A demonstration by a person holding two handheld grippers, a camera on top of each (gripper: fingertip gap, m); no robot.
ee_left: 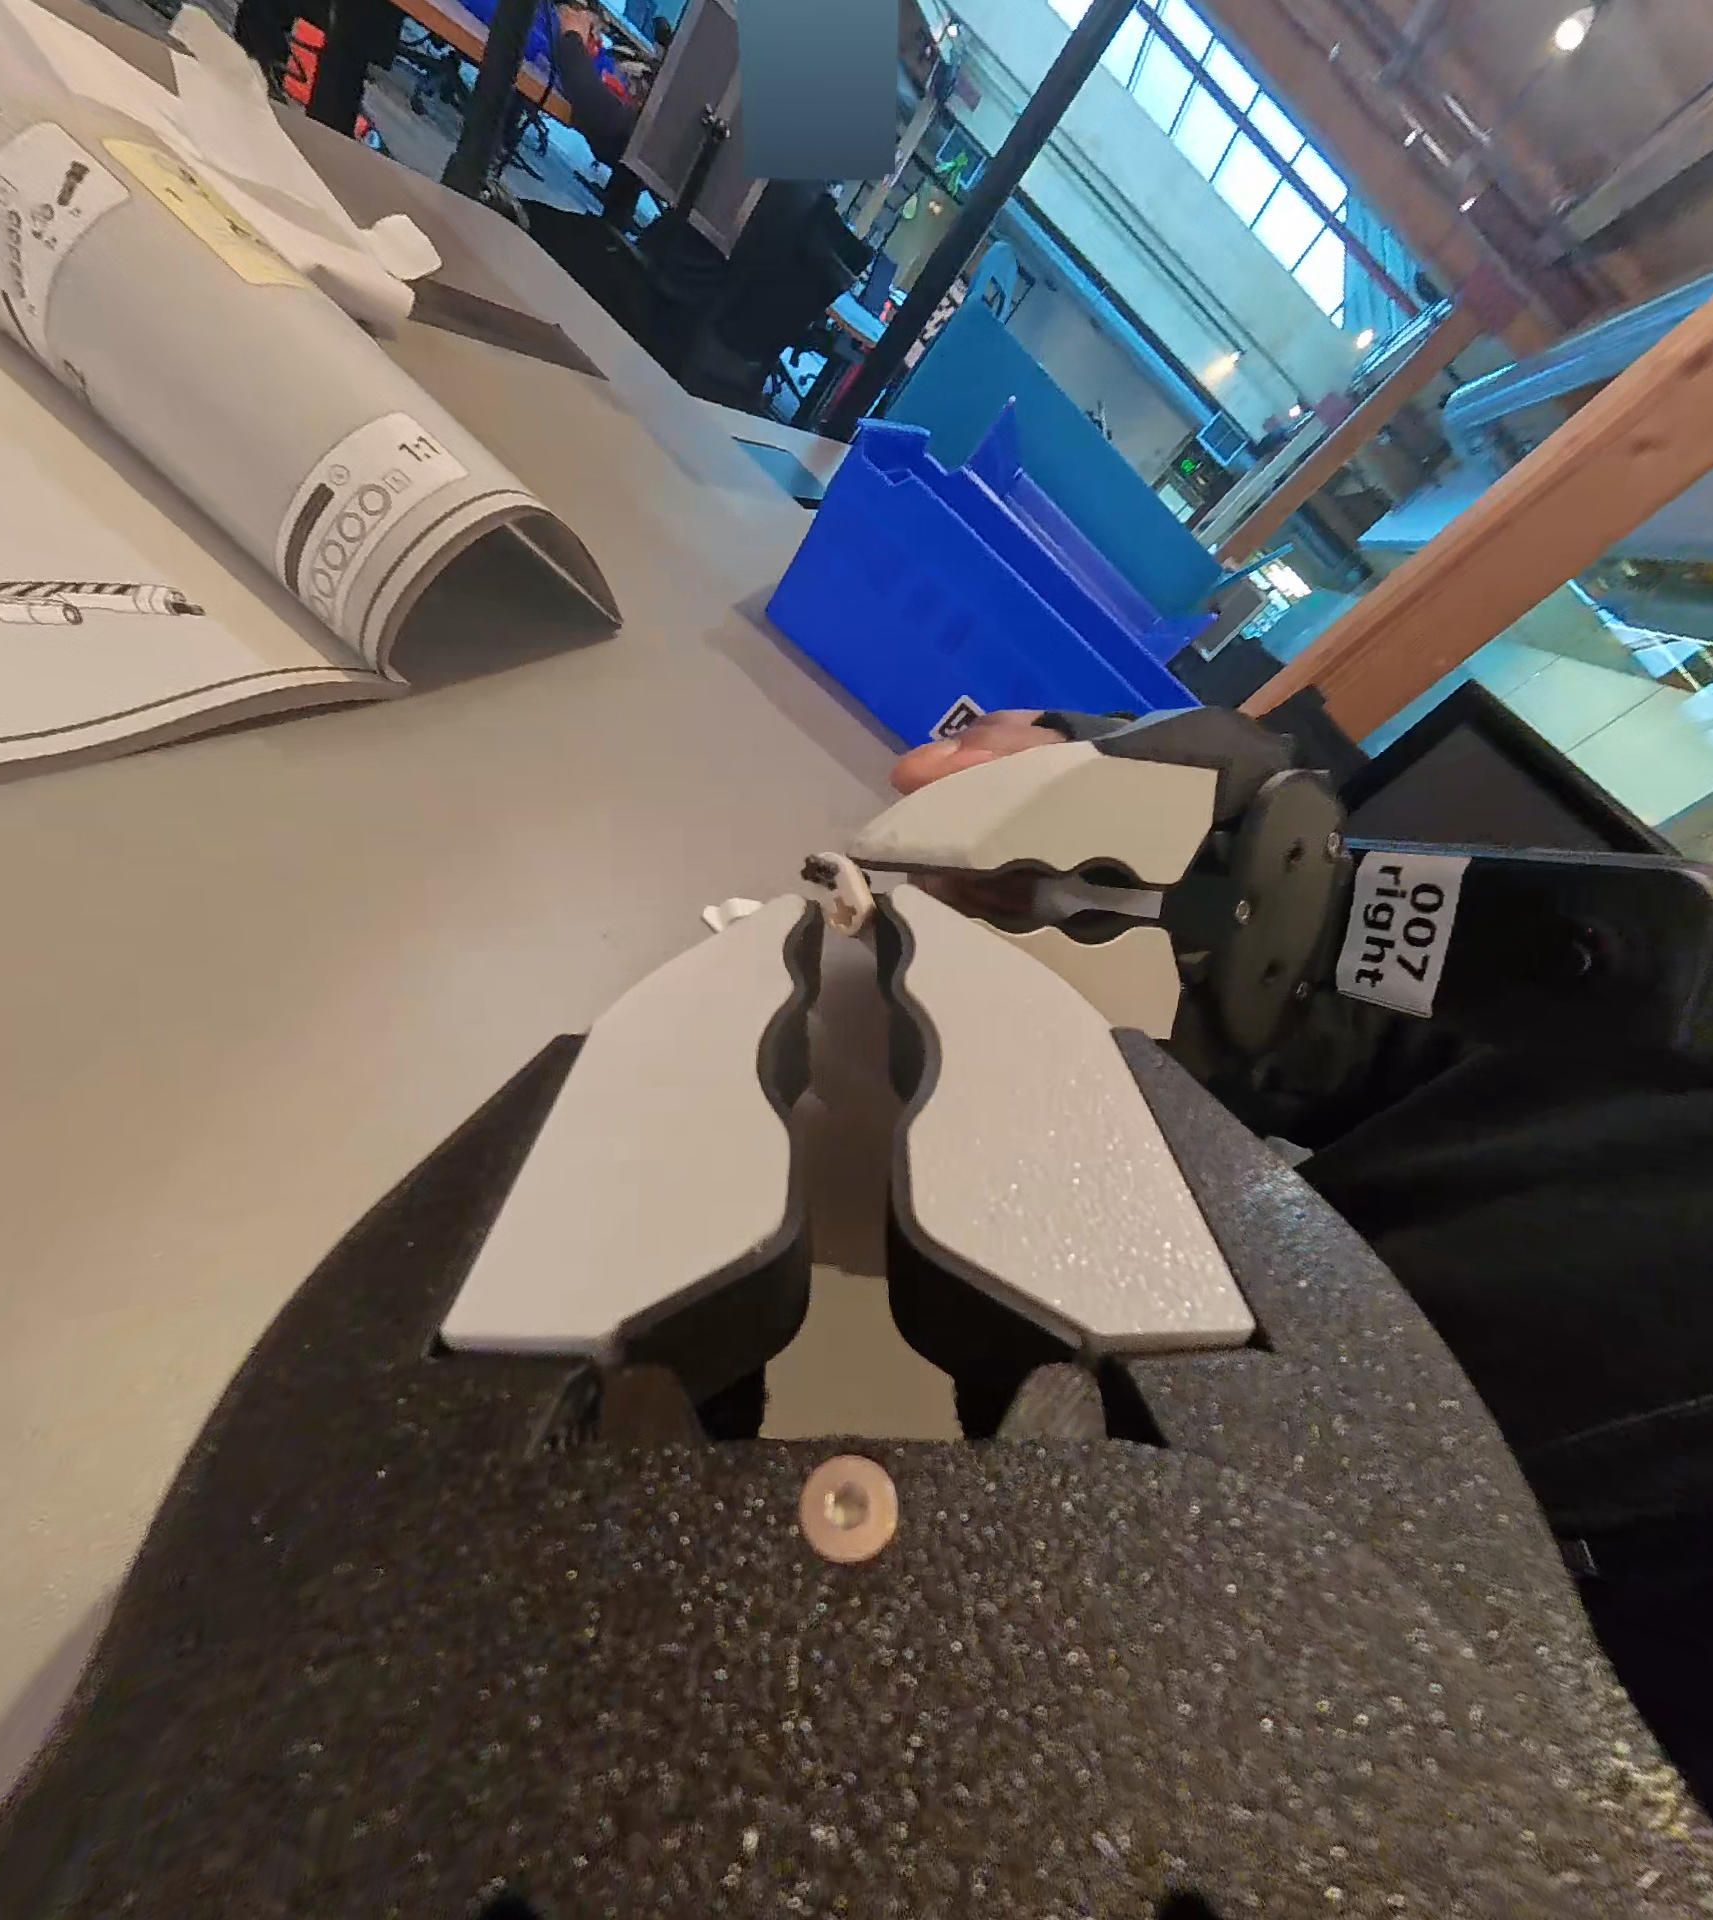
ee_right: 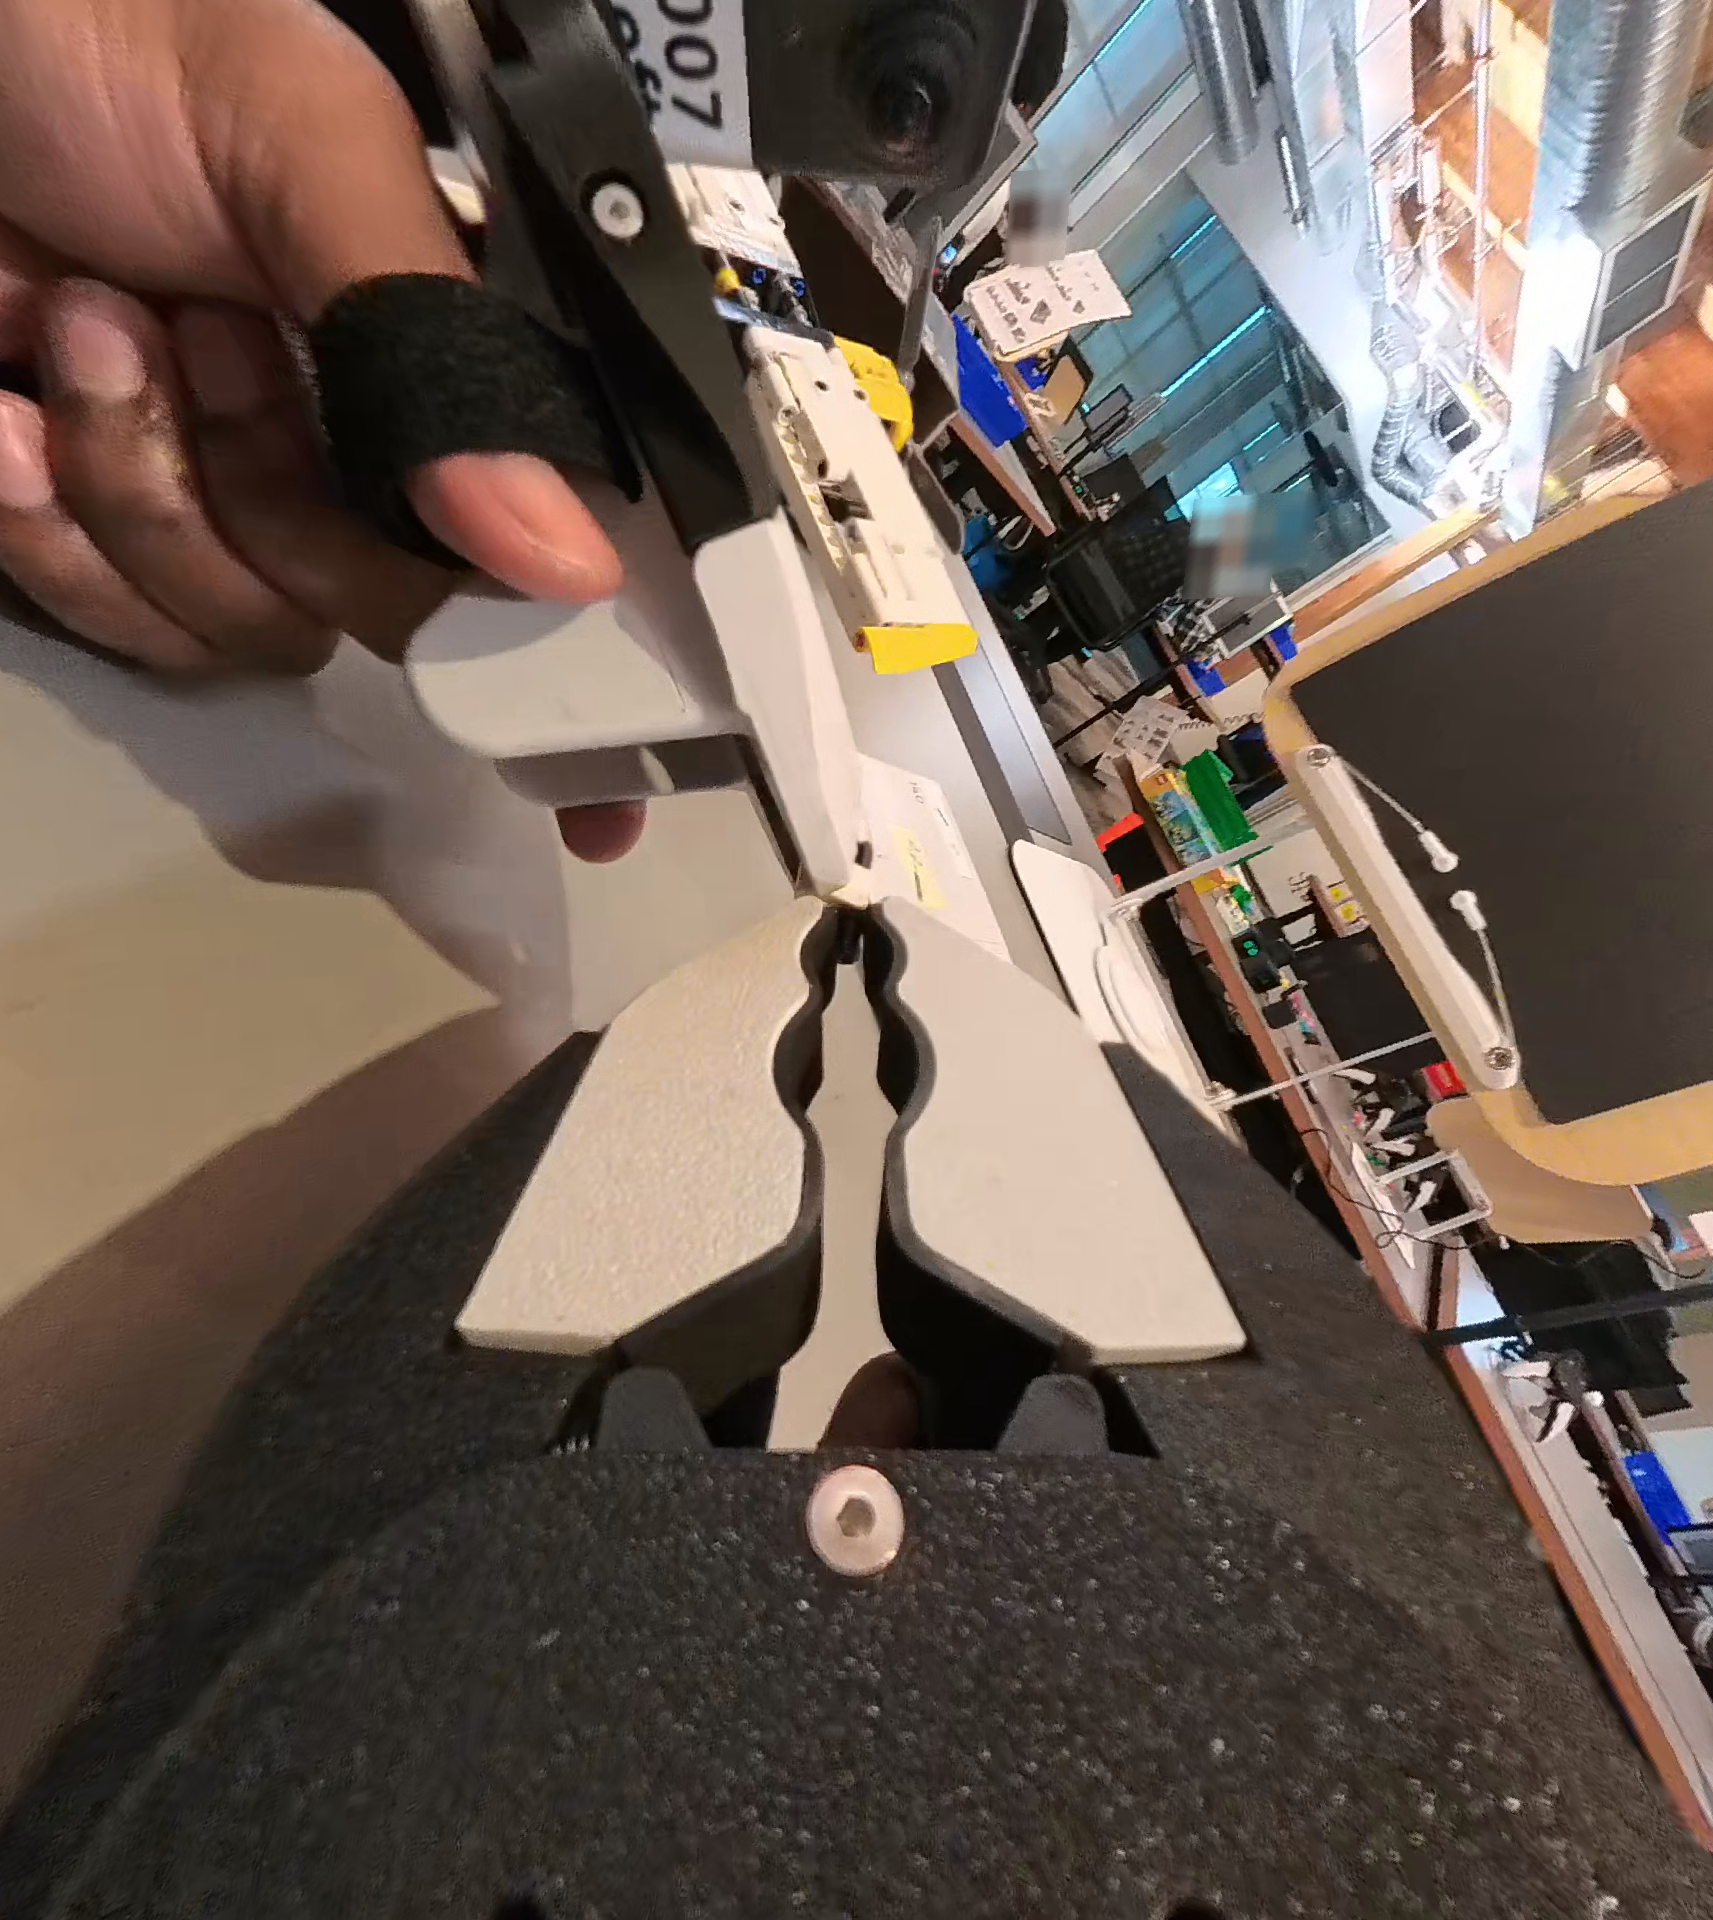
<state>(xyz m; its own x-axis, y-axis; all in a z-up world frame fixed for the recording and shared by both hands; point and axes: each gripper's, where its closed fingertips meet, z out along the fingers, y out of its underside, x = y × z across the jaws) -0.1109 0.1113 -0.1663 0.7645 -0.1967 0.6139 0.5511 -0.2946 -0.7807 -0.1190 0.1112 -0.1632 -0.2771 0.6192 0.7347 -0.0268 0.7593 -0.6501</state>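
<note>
1. Small white piece sits above the desk, near the blue bin.
2. Your left tongs clamp one end.
3. Your right tongs pinch its black peg, steadying both ends.

The right claw pinches a small black piece, tips touching the left claw.

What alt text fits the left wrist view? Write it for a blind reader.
The left gripper closes its grey fingers on a small white connector piece with a black pin, which the right gripper also pinches from the right. Behind lie an open instruction booklet and a blue plastic bin on the grey table.
</note>
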